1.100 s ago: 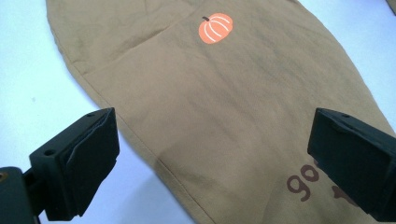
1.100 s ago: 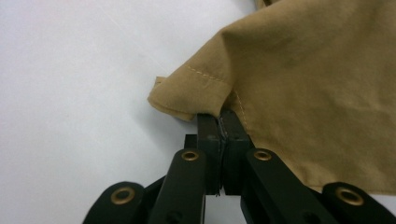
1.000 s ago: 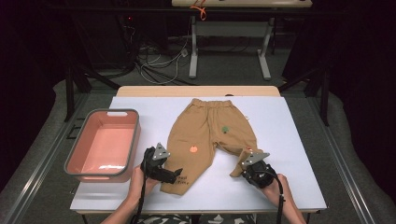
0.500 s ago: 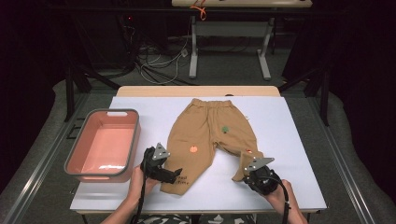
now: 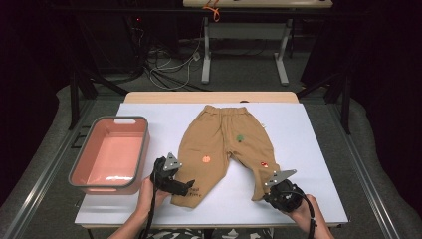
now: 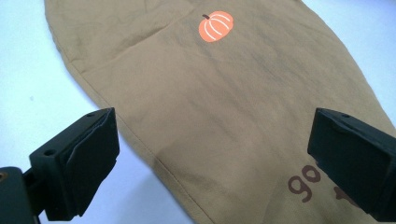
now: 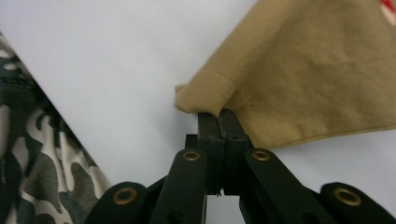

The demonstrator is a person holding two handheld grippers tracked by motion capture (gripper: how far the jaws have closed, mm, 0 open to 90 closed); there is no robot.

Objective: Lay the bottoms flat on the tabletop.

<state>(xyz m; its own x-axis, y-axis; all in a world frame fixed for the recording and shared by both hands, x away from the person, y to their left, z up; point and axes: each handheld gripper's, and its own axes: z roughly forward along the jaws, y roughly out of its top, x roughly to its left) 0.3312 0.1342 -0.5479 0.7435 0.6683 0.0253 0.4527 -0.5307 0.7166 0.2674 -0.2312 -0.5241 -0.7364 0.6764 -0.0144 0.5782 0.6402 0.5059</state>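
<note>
It looked like a lab: a white-topped bench (image 5: pixel 318 149) ringed by black curtains (image 5: pixel 388 74), loose cables (image 5: pixel 169 69) (tangled on the floor) behind.

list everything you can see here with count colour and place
trousers: 1, tan, flat in the middle of the table, waistband at the far side, legs toward the person
prints on the trousers: an orange pumpkin, a green one, a red one, dark lettering near one hem
basin: 1, pink with grey rim, on the table's left edge
table: 1, white cover over a wooden top
second table: 1, pale top on white legs, on the floor beyond
cables: several, dark and white, on the floor beyond the table
left gripper: 1, black, jaws open over one trouser leg
right gripper: 1, black, shut on the other leg's hem
hands: 2, at the near edge
</note>
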